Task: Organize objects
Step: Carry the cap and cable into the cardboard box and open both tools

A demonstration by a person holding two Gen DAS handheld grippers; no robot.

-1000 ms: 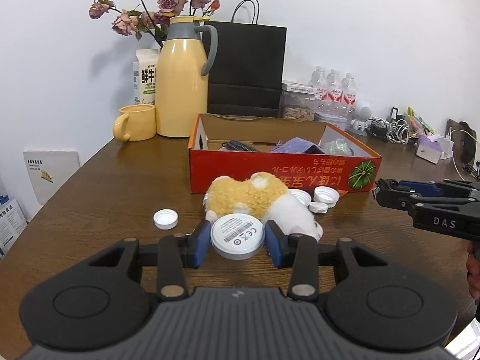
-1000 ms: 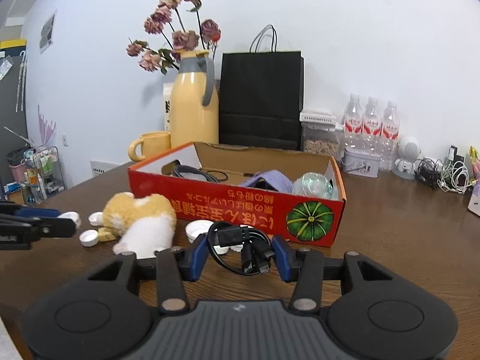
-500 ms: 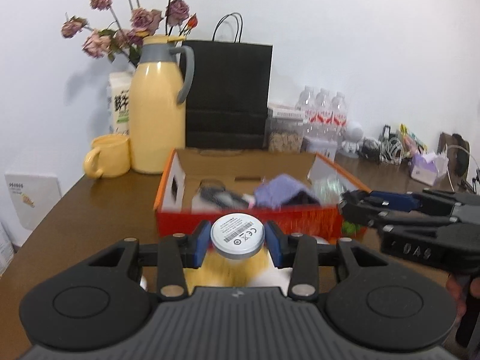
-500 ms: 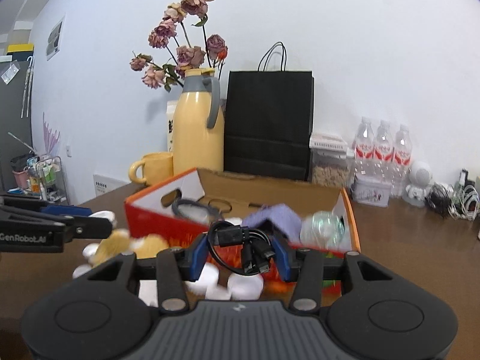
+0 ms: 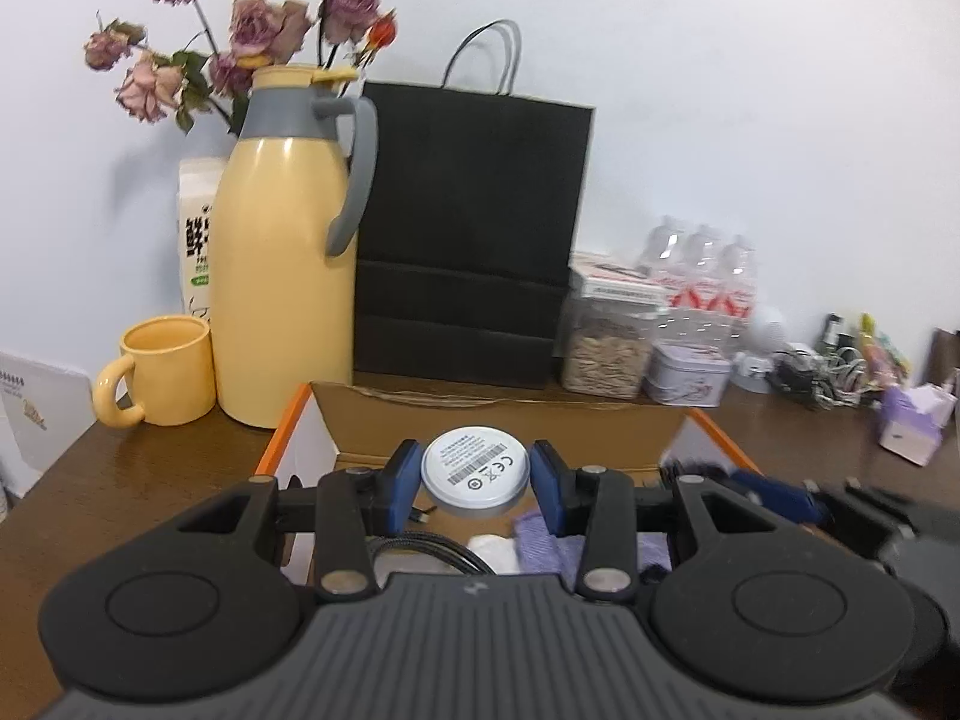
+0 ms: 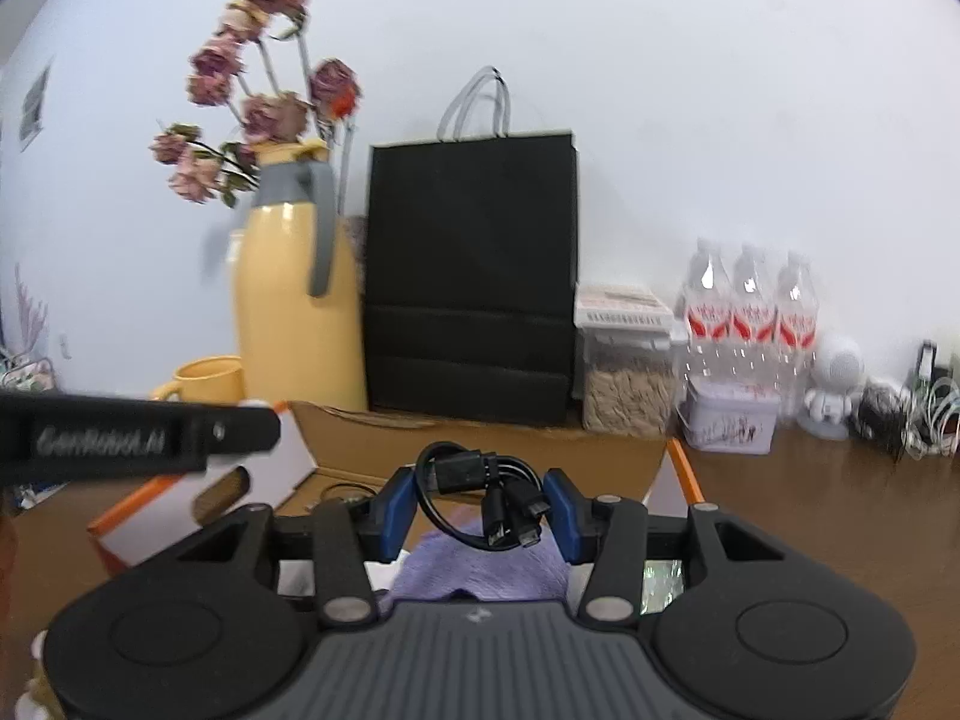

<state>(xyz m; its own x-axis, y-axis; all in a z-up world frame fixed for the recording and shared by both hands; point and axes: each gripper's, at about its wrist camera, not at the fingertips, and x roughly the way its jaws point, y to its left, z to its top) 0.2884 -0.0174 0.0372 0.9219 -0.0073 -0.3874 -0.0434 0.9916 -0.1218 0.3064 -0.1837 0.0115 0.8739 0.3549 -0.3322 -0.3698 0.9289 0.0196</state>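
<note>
Here, 2 grippers hover over the open cardboard box [image 5: 504, 420]: left gripper [image 5: 474, 477] clamps a round white-and-grey disc [image 5: 475, 471], right gripper [image 6: 483, 507] pinches a coiled black cable [image 6: 480, 480]; lower both well inside before releasing.

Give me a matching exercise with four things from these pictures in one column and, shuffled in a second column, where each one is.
Things:
1. white round puck
2. black cable bundle
3. purple cloth
4. yellow mug

Places:
A. lying in the cardboard box
B. clamped in the right gripper
C. on the table beside the yellow thermos jug
D. clamped in the left gripper

Pairs: 1-D, 2-B, 3-A, 4-C
</note>
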